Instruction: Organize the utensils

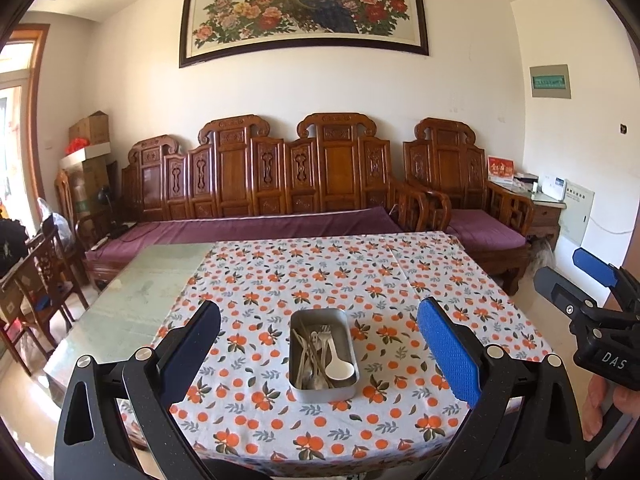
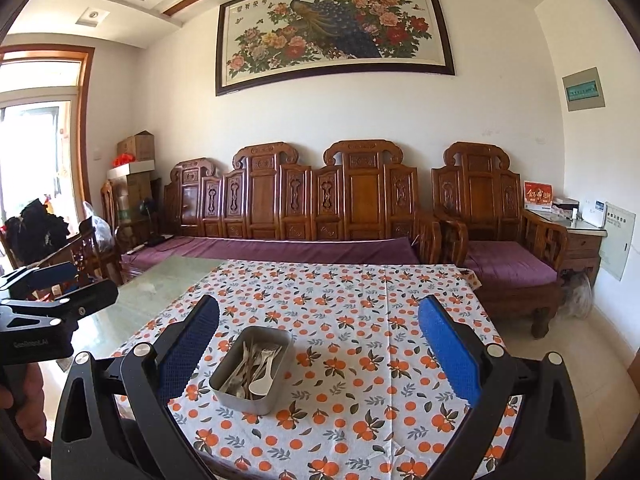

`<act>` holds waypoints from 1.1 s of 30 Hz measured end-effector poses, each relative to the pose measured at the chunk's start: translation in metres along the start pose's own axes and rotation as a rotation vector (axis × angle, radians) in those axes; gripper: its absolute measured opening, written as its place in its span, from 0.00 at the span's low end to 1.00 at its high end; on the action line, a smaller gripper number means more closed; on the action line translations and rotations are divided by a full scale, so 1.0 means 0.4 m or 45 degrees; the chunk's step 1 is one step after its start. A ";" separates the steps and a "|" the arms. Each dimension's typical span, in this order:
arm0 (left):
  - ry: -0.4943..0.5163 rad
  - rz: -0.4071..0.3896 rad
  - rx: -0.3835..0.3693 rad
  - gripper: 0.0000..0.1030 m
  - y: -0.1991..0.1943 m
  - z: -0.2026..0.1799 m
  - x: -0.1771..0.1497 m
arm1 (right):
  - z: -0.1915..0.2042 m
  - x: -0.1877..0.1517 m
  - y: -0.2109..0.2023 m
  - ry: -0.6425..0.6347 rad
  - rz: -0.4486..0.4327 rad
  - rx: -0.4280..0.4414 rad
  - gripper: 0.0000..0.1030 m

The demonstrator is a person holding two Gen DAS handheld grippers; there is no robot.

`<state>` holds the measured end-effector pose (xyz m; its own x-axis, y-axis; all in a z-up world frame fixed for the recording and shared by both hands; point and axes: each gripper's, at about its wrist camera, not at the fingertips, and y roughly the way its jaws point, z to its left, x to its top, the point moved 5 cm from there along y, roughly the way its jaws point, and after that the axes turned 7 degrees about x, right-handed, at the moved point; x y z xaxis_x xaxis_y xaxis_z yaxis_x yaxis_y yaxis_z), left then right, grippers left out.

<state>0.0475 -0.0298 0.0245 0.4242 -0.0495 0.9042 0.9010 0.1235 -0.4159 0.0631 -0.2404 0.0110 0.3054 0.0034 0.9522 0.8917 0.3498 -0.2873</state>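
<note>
A grey metal tin (image 1: pixel 343 391) stands on the orange-print tablecloth (image 1: pixel 360 272). It holds several utensils: metal forks and spoons, chopsticks and a white plastic spoon (image 1: pixel 338 366). My left gripper (image 1: pixel 320 344) is open and empty, held above and in front of the tin. The tin also shows in the right wrist view (image 2: pixel 230 394), with the white spoon (image 2: pixel 262 384) in it. My right gripper (image 2: pixel 320 344) is open and empty, to the right of the tin. The right gripper also shows in the left wrist view (image 1: pixel 576 276), and the left gripper in the right wrist view (image 2: pixel 68 284).
The cloth covers the right part of a glass-topped table (image 1: pixel 132 304). A carved wooden sofa (image 1: pixel 280 184) with purple cushions stands behind the table, with an armchair (image 1: pixel 472 200) to its right. Wooden chairs (image 1: pixel 40 280) stand at the left.
</note>
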 end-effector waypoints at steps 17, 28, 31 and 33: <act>-0.012 0.006 -0.009 0.92 0.006 0.001 -0.014 | -0.006 -0.012 0.014 0.008 0.010 -0.006 0.97; -0.011 0.009 -0.017 0.92 0.007 -0.010 -0.024 | -0.008 -0.020 0.020 0.012 0.013 -0.005 0.97; -0.013 0.011 -0.020 0.92 0.007 -0.010 -0.025 | -0.009 -0.021 0.023 0.013 0.015 -0.003 0.97; -0.013 0.011 -0.019 0.92 0.008 -0.011 -0.025 | -0.010 -0.022 0.022 0.013 0.014 -0.003 0.97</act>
<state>0.0465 -0.0330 0.0137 0.4310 -0.0382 0.9015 0.8986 0.1088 -0.4250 0.0697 -0.2410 -0.0004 0.3188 -0.0020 0.9478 0.8889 0.3477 -0.2983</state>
